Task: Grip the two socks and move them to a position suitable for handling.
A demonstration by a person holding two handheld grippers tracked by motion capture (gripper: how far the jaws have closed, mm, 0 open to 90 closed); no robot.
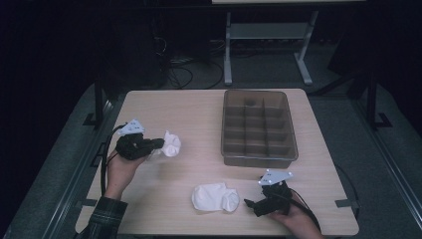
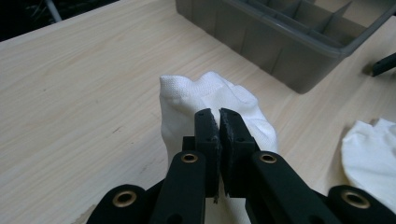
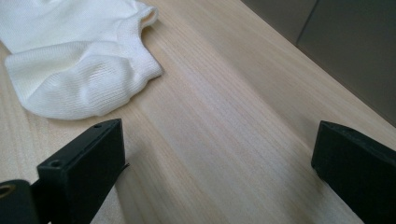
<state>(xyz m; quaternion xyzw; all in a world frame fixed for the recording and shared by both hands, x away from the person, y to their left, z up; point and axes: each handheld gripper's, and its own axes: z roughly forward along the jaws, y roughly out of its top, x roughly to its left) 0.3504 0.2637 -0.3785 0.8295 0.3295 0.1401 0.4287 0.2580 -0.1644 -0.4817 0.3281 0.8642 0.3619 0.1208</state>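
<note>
Gripping one white sock (image 2: 210, 100), the left gripper (image 1: 158, 144) has its jaws pinched shut on the fabric. The right gripper (image 1: 247, 202) rests wide open, holding nothing, near the second sock (image 1: 215, 197). Next probably comes carrying the held sock to the divided tray (image 1: 259, 160).

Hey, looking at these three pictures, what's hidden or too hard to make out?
- Held sock: its near part, left gripper view, behind the shut left gripper.
- Divided bin: what lies in its compartments, high view, too dark.
- Second sock: cut off by the right gripper view's top edge.
</note>
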